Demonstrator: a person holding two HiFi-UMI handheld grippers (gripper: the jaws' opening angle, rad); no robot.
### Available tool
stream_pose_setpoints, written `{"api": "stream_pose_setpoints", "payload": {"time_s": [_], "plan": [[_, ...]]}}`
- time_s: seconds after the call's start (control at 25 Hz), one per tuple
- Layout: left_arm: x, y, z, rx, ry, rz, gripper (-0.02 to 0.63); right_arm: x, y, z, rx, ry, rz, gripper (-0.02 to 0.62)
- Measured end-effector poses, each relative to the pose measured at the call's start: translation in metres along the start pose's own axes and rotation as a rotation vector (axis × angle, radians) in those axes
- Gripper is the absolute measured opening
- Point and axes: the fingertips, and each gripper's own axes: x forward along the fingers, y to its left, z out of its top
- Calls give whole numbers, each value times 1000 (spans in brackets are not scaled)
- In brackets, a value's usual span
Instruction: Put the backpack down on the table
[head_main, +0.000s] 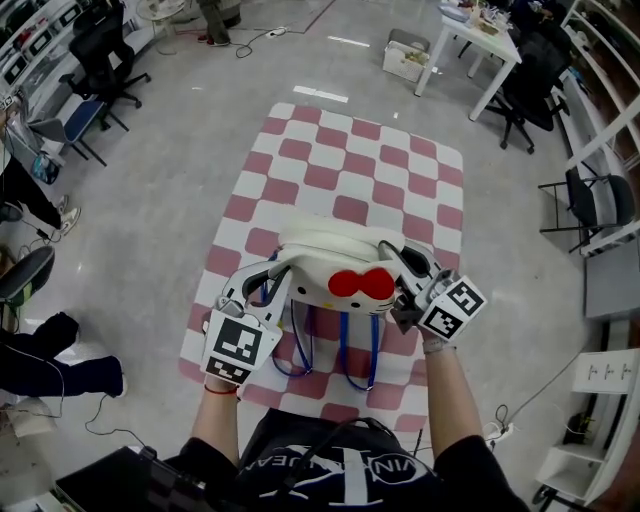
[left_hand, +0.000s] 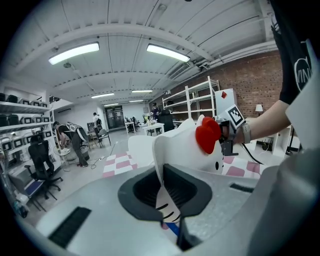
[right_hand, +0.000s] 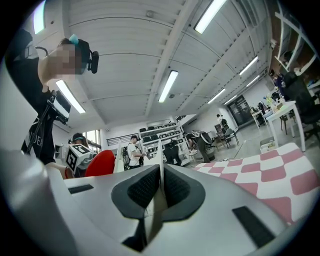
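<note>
A white cat-face backpack (head_main: 335, 262) with a red bow (head_main: 360, 285) hangs over the near end of the pink-and-white checked table (head_main: 345, 160). Its blue straps (head_main: 300, 345) dangle below it. My left gripper (head_main: 272, 280) is shut on the backpack's left edge, my right gripper (head_main: 402, 270) on its right edge. In the left gripper view the jaws (left_hand: 166, 197) pinch a white flap of the backpack (left_hand: 182, 142), with the bow (left_hand: 207, 135) beyond. In the right gripper view the jaws (right_hand: 159, 192) clamp a thin white edge of the backpack (right_hand: 158, 155), with the bow (right_hand: 99, 162) at the left.
Grey floor surrounds the table. Office chairs (head_main: 100, 50) stand at the far left, and a white desk (head_main: 480, 45) with a box (head_main: 405, 58) beside it at the far right. Shelving (head_main: 600, 110) runs along the right side. People sit at the left edge (head_main: 30, 350).
</note>
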Motion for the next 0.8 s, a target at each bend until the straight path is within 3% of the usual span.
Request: {"api": "stream_pose_setpoints", "payload": {"time_s": [0.8], "plan": [[10, -21, -14, 71, 12, -61, 23, -15, -4, -17, -100, 35, 14, 14]]}}
